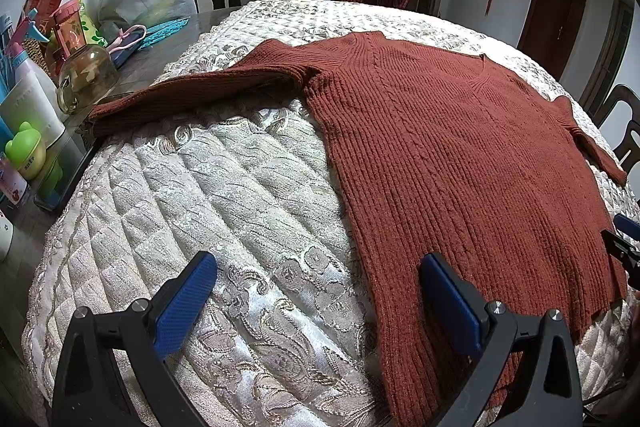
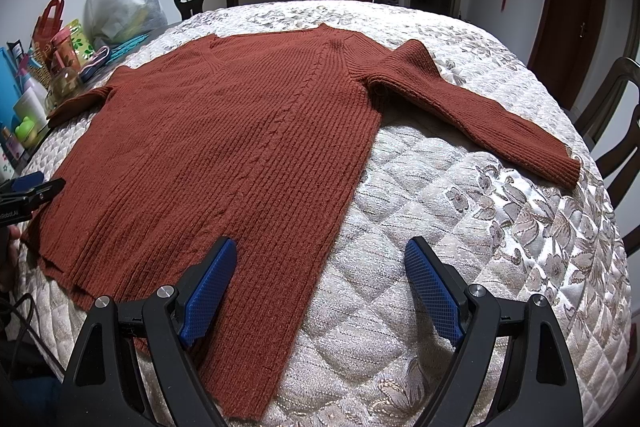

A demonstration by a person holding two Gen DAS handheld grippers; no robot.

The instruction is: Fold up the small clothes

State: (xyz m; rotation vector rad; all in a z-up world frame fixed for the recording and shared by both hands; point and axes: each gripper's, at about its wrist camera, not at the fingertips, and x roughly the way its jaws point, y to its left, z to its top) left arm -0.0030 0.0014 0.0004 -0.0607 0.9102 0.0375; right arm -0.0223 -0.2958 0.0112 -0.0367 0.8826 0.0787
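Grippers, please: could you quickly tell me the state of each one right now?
Left gripper: open, holding nothing, over the sweater hem edge.
Right gripper: open, holding nothing, over the sweater's other side edge.

Rust-red ribbed knit sweater [image 1: 440, 147] lies flat, sleeves spread, on cream quilted floral table cover [image 1: 240, 195]; left gripper [image 1: 318, 297] hovers wide apart over sweater's left hem edge, blue-padded fingers [image 1: 186, 301] gripping nothing; right gripper [image 1: 624, 247] at frame edge.

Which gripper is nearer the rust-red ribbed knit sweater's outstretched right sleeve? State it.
Right. The right gripper sits at the hem corner below that sleeve; the left gripper sits at the opposite hem corner.
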